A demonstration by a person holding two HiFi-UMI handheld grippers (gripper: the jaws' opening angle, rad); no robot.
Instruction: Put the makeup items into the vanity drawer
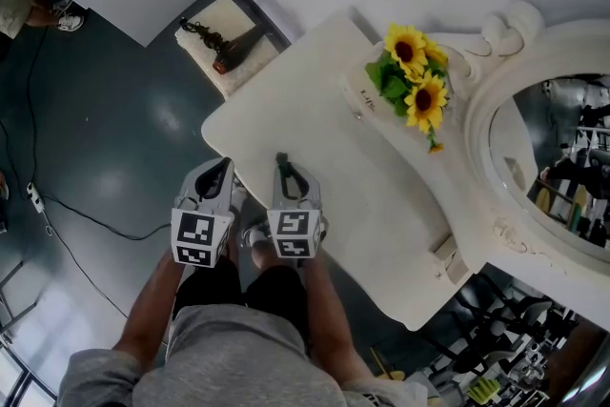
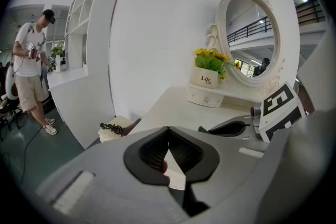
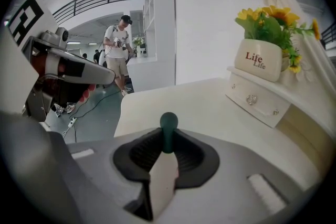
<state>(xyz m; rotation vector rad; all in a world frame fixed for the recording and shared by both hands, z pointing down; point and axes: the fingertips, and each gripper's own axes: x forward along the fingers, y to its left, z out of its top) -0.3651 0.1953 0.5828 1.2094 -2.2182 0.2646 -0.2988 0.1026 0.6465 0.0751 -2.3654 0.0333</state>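
Right gripper [image 3: 167,153] is clamping a slim dark-green makeup stick [image 3: 168,128], whose rounded tip is projecting straight ahead along the jaws. The small drawer [image 3: 257,102], apparently closed, is lying ahead and to this gripper's right, beneath the flower pot [image 3: 258,65]. Left gripper [image 2: 168,134], jaws together and seemingly empty, is sitting farther off.

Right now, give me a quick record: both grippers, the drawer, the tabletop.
left gripper: jaws together, nothing seen between
right gripper: shut on green stick
drawer: under flowerpot, closed
tabletop: grippers at its near edge
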